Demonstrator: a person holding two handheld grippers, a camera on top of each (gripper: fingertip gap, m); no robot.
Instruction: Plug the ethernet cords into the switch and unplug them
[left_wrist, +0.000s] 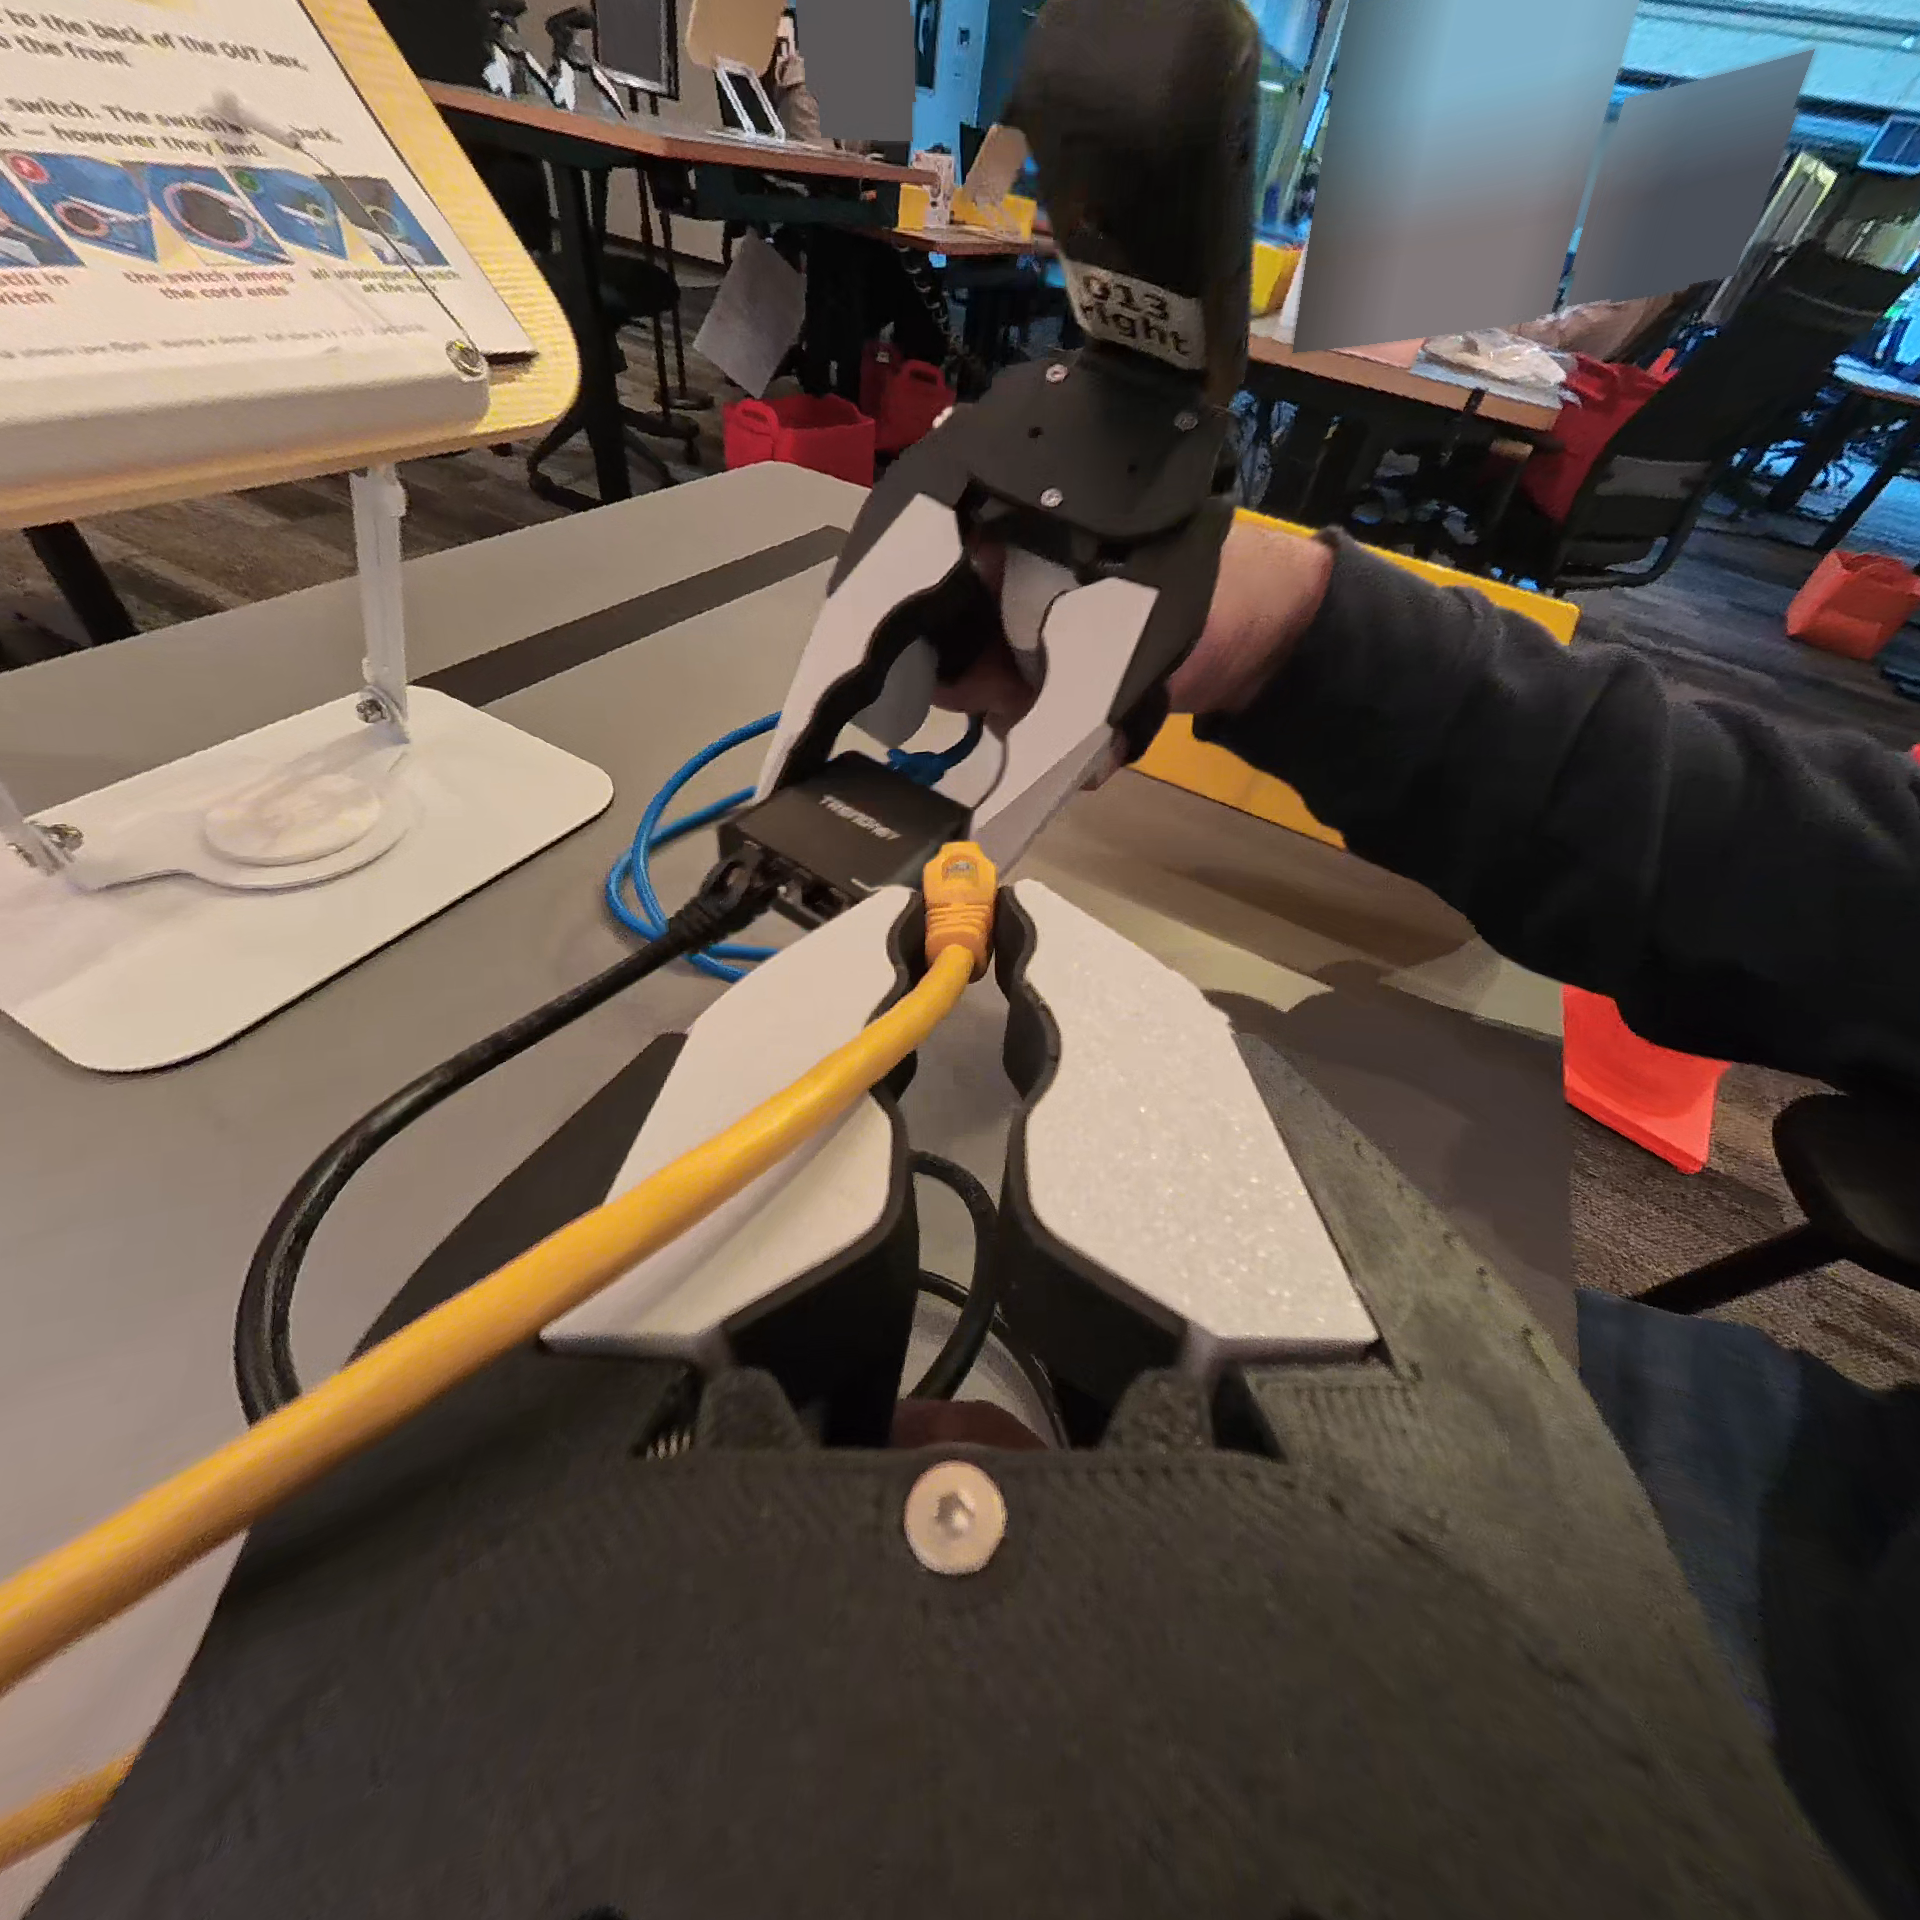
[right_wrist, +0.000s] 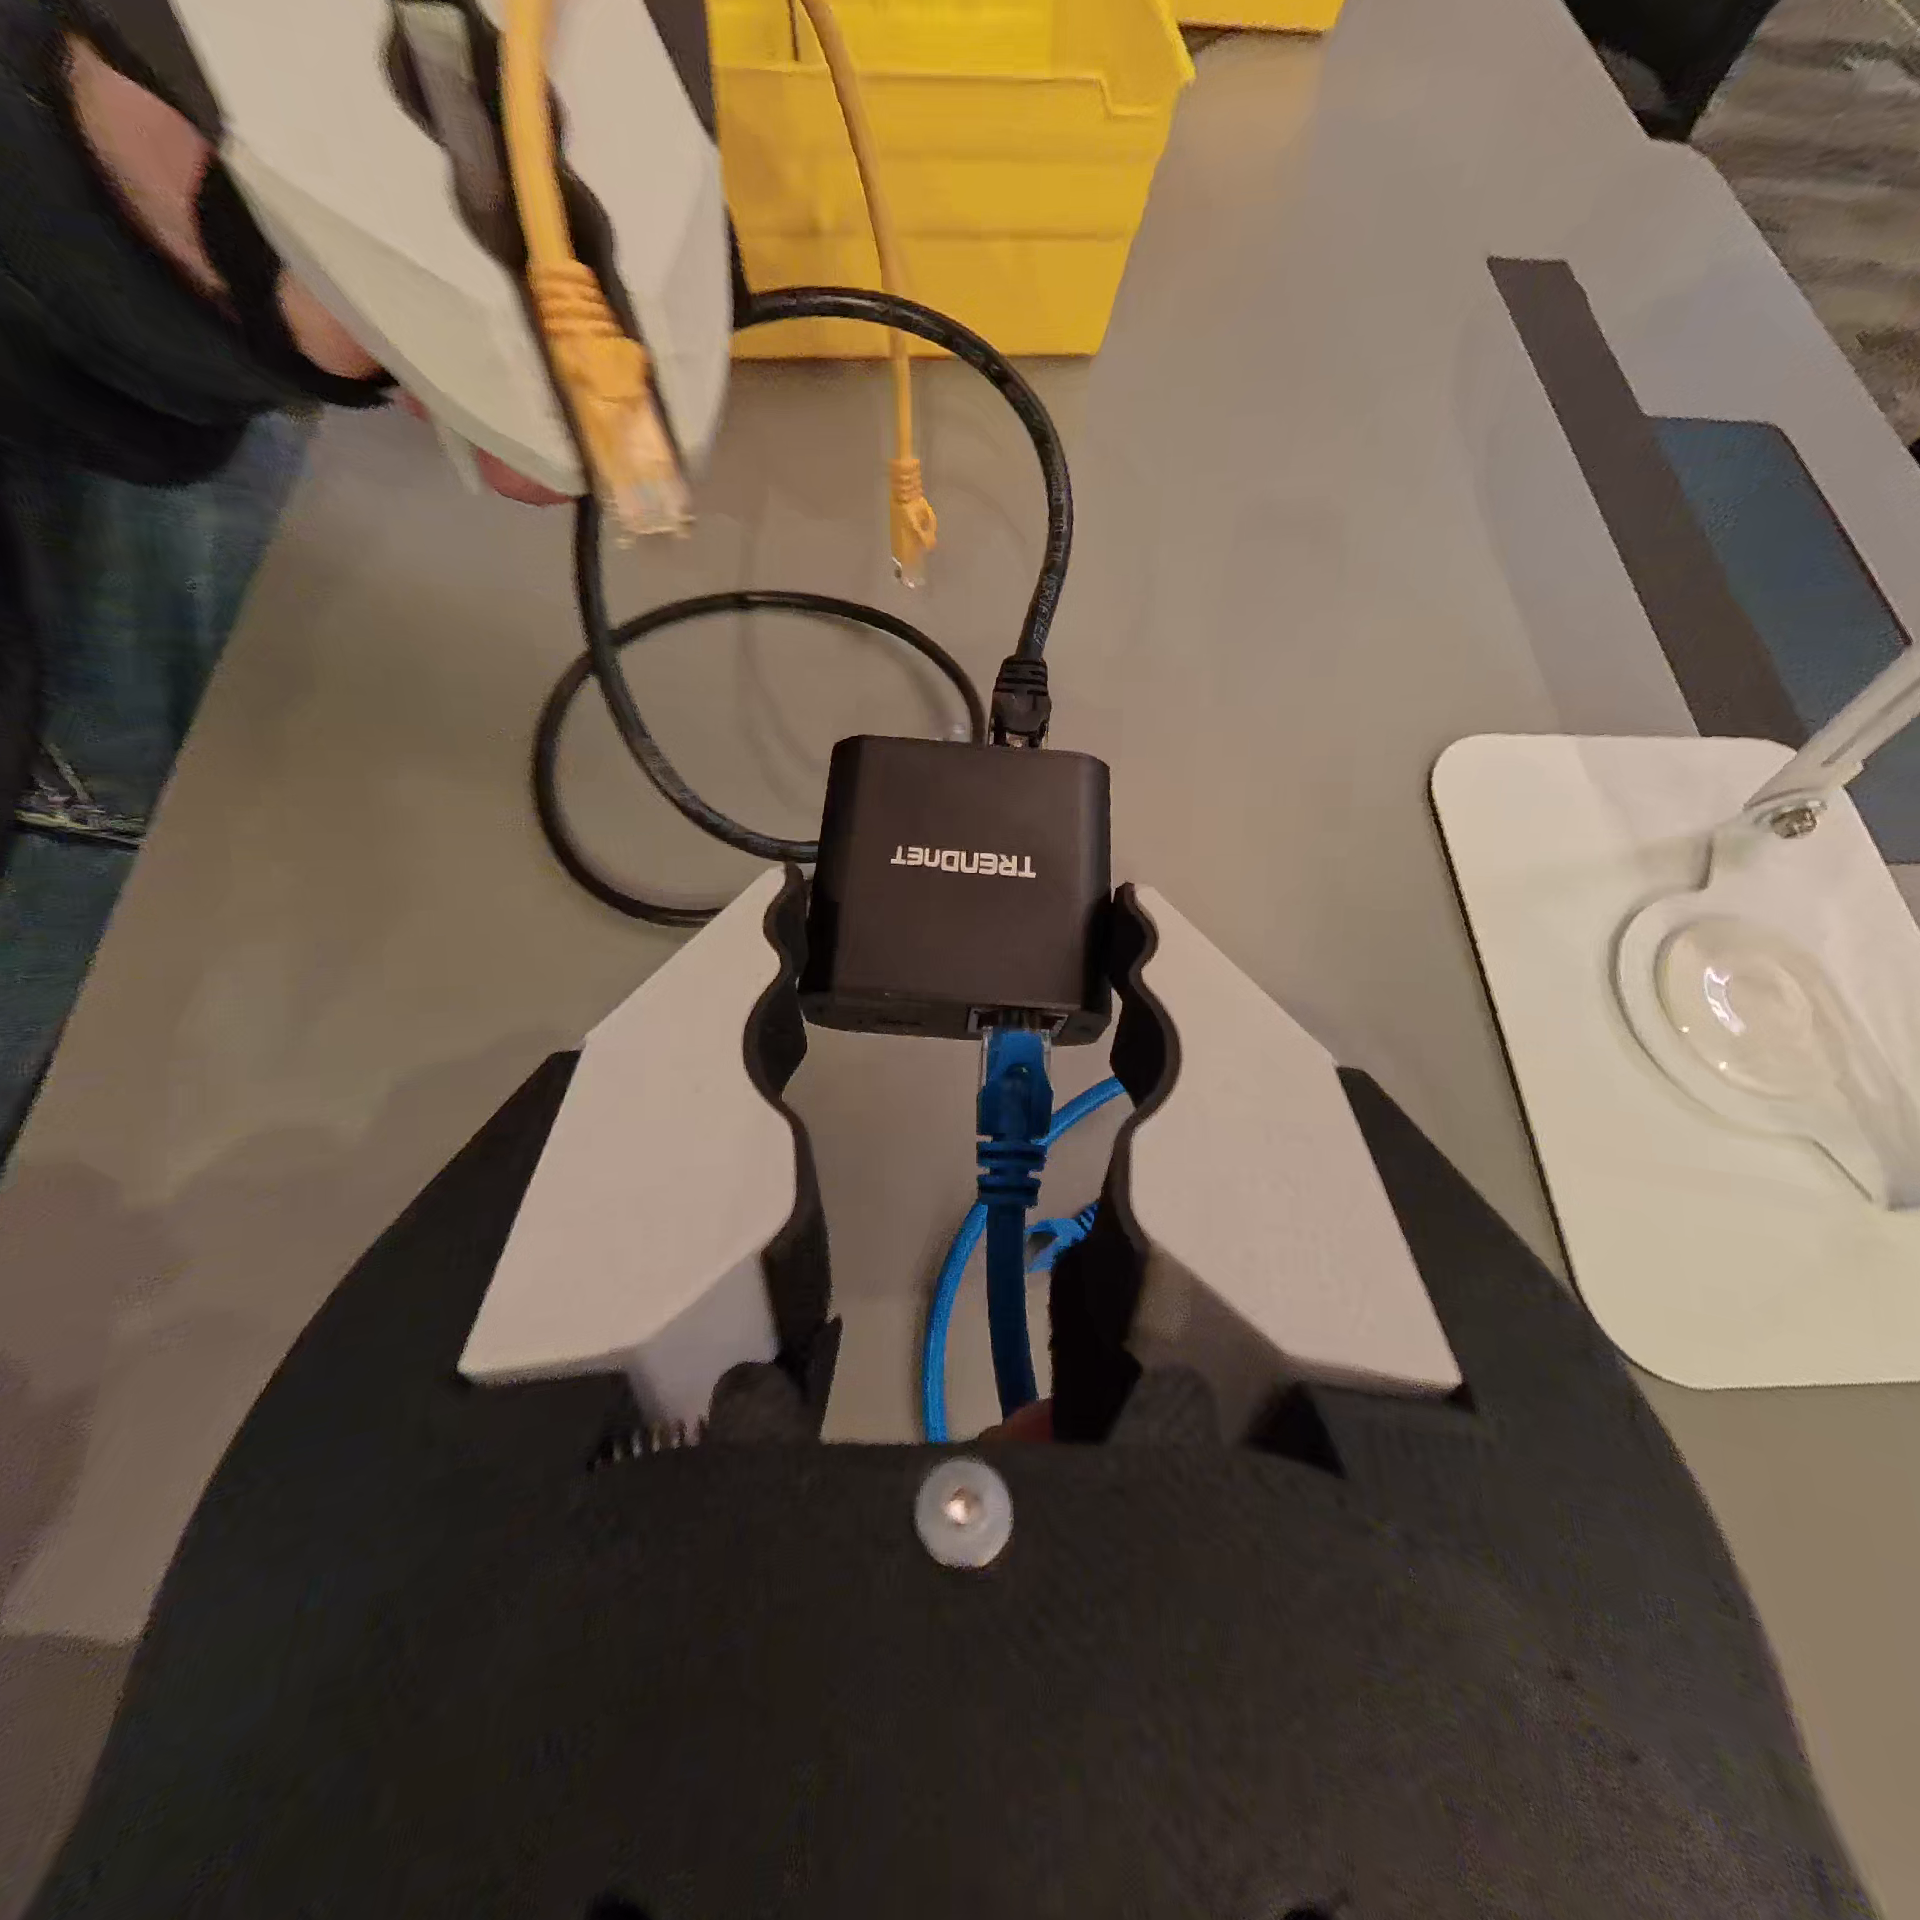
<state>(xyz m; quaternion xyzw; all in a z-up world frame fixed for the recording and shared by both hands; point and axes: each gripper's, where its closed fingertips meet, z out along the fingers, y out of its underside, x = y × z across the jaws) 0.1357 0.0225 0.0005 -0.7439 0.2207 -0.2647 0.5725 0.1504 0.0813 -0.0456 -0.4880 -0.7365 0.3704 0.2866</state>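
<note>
Two cords are already seated in the switch (right_wrist: 961, 883), which is clamped on the table (right_wrist: 312, 727) by the right gripper (right_wrist: 951, 935) for steadiness; the yellow plug (left_wrist: 961, 899) is pinched by the left gripper (left_wrist: 958, 914), aimed at a port.

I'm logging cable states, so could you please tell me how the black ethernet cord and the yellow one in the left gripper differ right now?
The black cord is plugged into the switch; the yellow cord is unplugged. The black one lies looped on the table; the left gripper holds the yellow one in the air. Both have booted connectors.
</note>
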